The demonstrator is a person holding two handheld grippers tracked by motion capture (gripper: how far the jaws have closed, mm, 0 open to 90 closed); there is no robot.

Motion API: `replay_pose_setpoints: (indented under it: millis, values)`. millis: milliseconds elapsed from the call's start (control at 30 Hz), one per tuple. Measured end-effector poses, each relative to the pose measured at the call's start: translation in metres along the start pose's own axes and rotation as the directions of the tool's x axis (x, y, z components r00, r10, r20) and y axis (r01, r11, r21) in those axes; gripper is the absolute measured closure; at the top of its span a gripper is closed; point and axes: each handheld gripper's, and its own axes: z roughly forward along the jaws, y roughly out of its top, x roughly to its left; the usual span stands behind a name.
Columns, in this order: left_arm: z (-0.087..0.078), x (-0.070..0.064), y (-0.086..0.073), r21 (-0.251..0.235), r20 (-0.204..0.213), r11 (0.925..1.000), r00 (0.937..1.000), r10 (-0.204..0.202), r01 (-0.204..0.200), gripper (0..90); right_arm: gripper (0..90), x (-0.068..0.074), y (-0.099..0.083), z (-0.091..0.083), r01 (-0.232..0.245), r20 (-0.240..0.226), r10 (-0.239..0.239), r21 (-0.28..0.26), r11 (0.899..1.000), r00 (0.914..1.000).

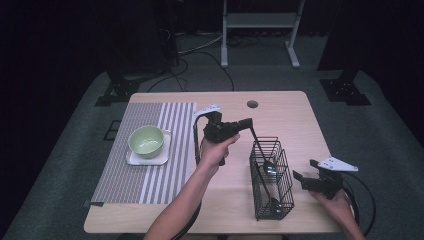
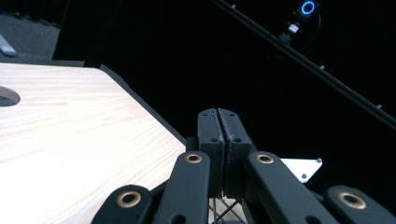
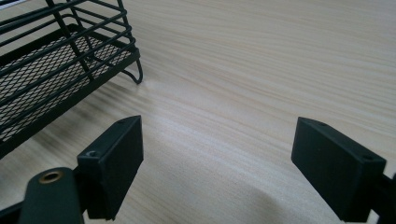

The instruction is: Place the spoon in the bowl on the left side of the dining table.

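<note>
My left gripper (image 1: 246, 123) holds a spoon (image 1: 264, 159) by the tip of its thin dark handle; the bowl end hangs down inside the black wire caddy (image 1: 272, 197) that stands on the table (image 1: 295, 115) between my two hands. The spoon looks light, stiff and slick, a narrow metal stem that I judge could swivel between flat pads; the best hold is across the flat of the handle near its end, squarely, so the heavier bowl hangs straight below. In the left gripper view my jaws stand pressed together with barely a seam between them, and the handle itself is too thin to make out there; the high view shows it running down from them into the caddy. A second utensil (image 1: 274, 204) lies lower in the same caddy. My right gripper (image 1: 301, 179) rests on the table just right of the caddy, its jaws spread wide, holding nothing and touching nothing but air above the wood. A green bowl (image 1: 146, 140) sits on a white plate (image 1: 131, 159) on the striped mat (image 1: 120, 180), well to the left.
</note>
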Motion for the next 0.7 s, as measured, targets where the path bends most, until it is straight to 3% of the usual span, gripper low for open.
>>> replay_pose_setpoints:
  millis: [700]
  values:
    - [-0.02,-0.004,0.024,-0.084,0.004,0.996,0.9995,-0.03,0.03,89.6,15.7,0.0,0.0,0.0,0.001,0.003,-0.001,0.0,1.0,1.0]
